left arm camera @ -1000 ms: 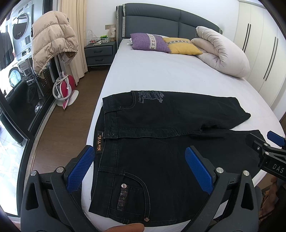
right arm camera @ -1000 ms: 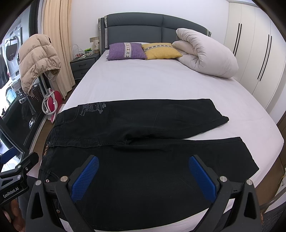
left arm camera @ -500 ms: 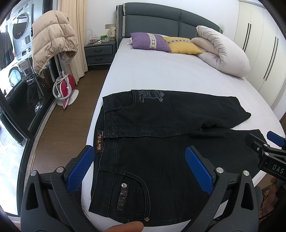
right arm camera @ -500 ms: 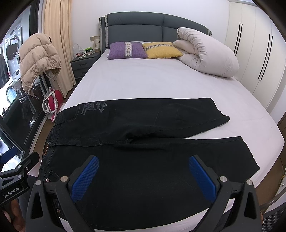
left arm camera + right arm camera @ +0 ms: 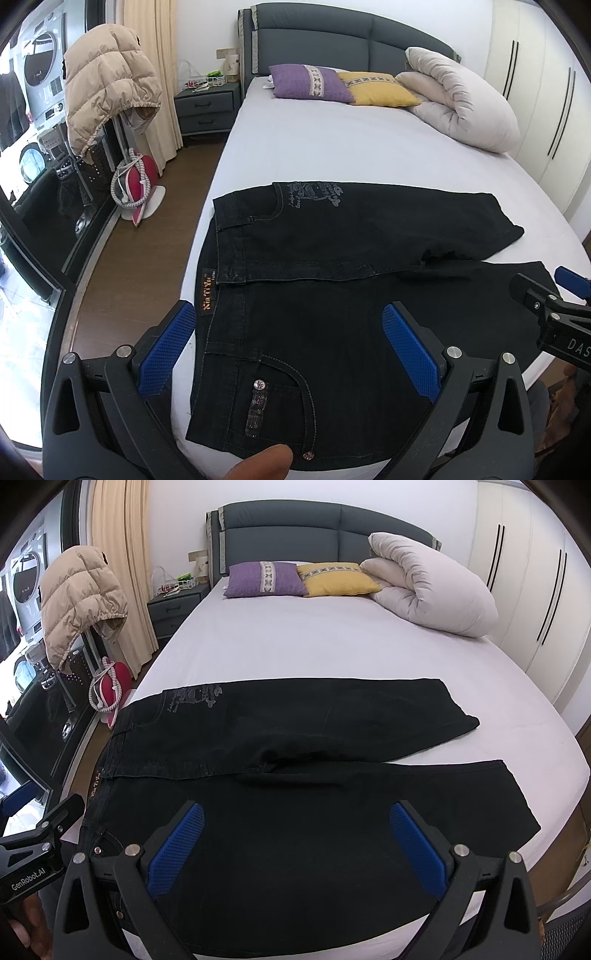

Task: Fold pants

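Observation:
Black pants lie flat across the near end of the bed, waistband at the left and both legs running right, spread apart in a narrow V. My left gripper hovers open above the waistband and near back pocket, with nothing between its blue pads. My right gripper hovers open above the near leg, also holding nothing. Each gripper shows at the edge of the other's view. A fingertip shows at the bottom of the left wrist view.
The white bed sheet stretches far behind the pants. A purple pillow, a yellow pillow and a rolled white duvet sit by the headboard. On the left are a nightstand, a beige jacket and wood floor.
Both views have shifted only slightly. The pants lie as before and both grippers stay open.

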`<state>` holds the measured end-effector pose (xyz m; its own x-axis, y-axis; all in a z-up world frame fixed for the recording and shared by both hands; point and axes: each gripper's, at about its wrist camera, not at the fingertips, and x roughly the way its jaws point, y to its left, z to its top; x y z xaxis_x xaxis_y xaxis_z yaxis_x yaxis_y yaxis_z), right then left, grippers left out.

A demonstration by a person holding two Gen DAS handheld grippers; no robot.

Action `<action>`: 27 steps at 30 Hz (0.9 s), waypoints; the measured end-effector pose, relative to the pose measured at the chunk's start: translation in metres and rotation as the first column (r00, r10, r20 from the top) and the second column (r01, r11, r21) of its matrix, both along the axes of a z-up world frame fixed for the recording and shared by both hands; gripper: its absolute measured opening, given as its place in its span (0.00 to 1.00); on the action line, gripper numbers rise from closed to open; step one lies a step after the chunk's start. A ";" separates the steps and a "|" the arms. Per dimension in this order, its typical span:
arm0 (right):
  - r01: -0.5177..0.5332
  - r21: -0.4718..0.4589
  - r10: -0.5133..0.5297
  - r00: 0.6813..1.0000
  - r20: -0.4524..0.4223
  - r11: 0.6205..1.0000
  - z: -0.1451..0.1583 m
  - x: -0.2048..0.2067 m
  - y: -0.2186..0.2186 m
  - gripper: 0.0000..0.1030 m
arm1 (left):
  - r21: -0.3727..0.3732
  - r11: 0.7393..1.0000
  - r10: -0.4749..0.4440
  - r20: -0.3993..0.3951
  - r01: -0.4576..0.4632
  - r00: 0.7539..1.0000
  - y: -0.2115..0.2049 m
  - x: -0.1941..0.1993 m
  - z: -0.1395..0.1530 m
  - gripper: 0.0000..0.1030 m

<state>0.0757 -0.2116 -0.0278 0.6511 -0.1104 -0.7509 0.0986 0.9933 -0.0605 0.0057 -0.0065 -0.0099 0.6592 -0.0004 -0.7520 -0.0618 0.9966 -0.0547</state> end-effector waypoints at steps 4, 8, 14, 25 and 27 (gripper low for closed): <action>-0.014 0.014 0.014 1.000 -0.019 1.000 -0.004 0.007 -0.003 1.00 | -0.092 0.995 -0.031 -0.015 0.029 0.999 0.013 0.014 -0.006 1.00; -0.055 0.058 0.057 0.998 -0.041 0.997 -0.009 0.024 -0.009 1.00 | -0.155 0.984 -0.095 -0.024 0.090 0.995 0.024 0.051 -0.015 1.00; -0.218 0.163 0.226 0.974 -0.030 0.962 -0.010 0.070 -0.023 1.00 | -0.146 0.984 -0.105 0.008 0.105 0.994 0.044 0.122 -0.022 1.00; -0.553 0.129 0.566 0.817 -0.111 0.823 -0.036 0.193 -0.035 0.75 | -0.093 0.932 -0.360 -0.145 0.349 0.922 0.075 0.334 -0.060 1.00; -0.586 0.148 0.603 0.787 -0.129 0.797 -0.044 0.213 -0.036 0.71 | -0.128 0.883 -0.469 -0.222 0.452 0.855 0.077 0.368 -0.085 1.00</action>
